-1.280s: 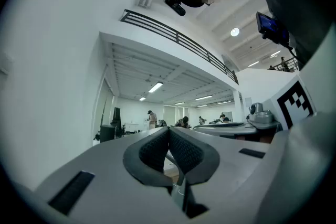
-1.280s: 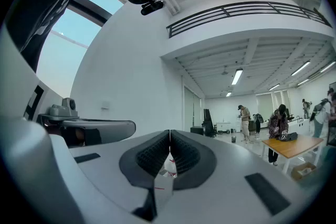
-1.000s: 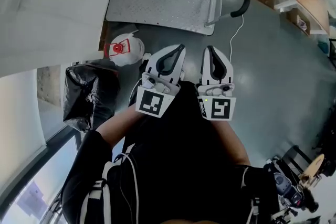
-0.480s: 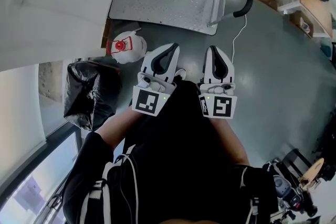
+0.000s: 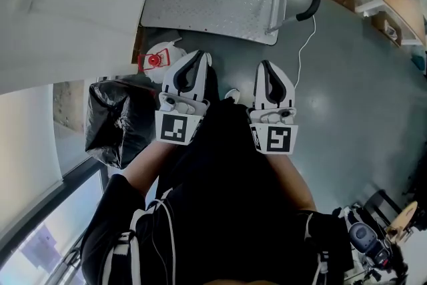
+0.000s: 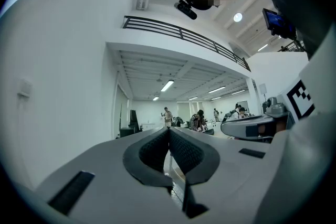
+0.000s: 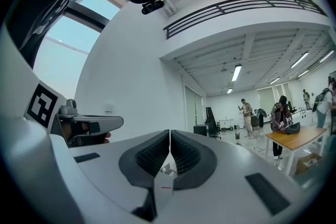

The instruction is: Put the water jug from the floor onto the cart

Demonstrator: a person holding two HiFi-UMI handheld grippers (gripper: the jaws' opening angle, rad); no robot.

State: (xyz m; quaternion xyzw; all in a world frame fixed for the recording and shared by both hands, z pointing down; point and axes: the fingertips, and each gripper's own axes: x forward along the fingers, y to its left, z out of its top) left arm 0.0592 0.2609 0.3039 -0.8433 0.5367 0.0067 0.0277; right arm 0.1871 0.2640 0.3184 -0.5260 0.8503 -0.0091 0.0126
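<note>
White with a red cap, the water jug (image 5: pixel 155 59) stands on the grey floor (image 5: pixel 347 97), just beside the near edge of the metal cart (image 5: pixel 213 0) and near a black bag (image 5: pixel 113 120). The left gripper (image 5: pixel 199 55) is held level, partly covering the jug from above, with its jaws pressed together on nothing. The right gripper (image 5: pixel 265 65), held alongside it, is likewise closed and empty.
</note>
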